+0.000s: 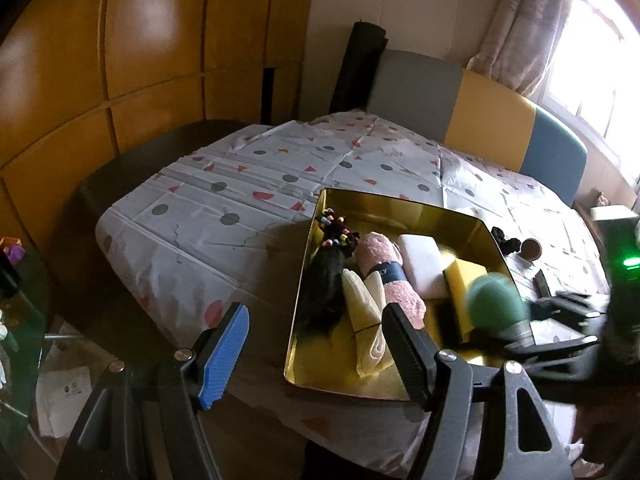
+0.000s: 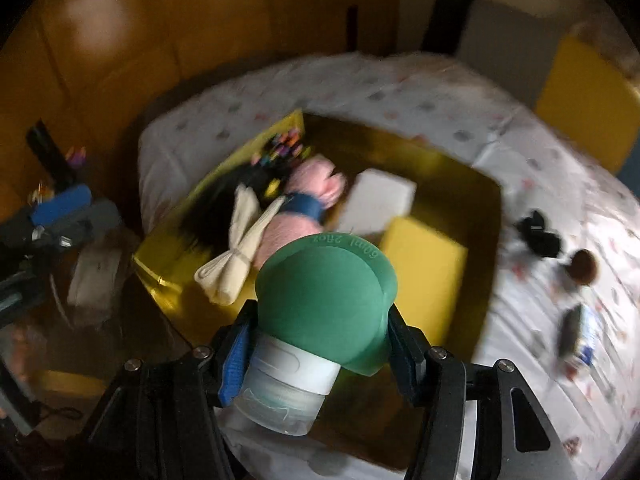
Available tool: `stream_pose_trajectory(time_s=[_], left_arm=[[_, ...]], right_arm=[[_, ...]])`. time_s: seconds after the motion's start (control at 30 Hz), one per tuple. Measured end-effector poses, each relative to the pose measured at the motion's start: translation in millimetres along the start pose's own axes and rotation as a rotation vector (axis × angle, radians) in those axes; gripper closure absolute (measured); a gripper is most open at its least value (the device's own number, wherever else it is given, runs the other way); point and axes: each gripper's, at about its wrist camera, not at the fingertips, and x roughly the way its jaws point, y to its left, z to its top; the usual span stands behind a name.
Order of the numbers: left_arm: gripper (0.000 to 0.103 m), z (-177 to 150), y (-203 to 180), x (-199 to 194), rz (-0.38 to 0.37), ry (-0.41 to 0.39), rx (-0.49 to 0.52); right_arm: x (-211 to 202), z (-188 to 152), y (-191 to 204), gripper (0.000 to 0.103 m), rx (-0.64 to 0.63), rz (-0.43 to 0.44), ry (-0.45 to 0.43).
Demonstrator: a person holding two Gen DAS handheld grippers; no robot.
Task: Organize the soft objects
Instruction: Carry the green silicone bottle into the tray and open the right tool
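A gold tray [image 1: 396, 204] [image 2: 486, 216] on the patterned tablecloth holds black hair ties with coloured beads [image 1: 334, 236] [image 2: 280, 148], a pink rolled towel [image 1: 386, 276] [image 2: 316, 184], a cream cloth bundle [image 1: 366, 308] [image 2: 236, 252], a white sponge [image 1: 422, 264] [image 2: 376, 204] and a yellow sponge [image 1: 464, 280] [image 2: 424, 268]. My right gripper [image 2: 320, 332] is shut on a green soft squeeze bottle [image 2: 324, 304] [image 1: 496, 300] and holds it above the tray's near edge. My left gripper [image 1: 312, 352] is open and empty at the tray's near left corner.
A black scrunchie [image 2: 538, 236] [image 1: 506, 238], a brown round object [image 2: 582, 266] [image 1: 530, 249] and a small dark item [image 2: 572, 332] lie on the cloth right of the tray. A colour-block bench back [image 1: 492, 112] stands behind the table. A glass side table [image 1: 20, 292] is at the left.
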Motion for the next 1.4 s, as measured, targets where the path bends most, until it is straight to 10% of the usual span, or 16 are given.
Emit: stream_pose_trajectory(time_s=[0.37,1.4], left_arm=[[0.033,-2.8,6.5,0.0,-0.001,0.009,-0.008],[0.033,-8.3,-35.7,-0.9,-0.014,0.022,0.096]], right_arm=[[66.7,1.5,15.5,0.029,0.047,0.006,0.085],[-69.4,-53.8,-76.8,0.02,0.256,-0.204,-0.283]])
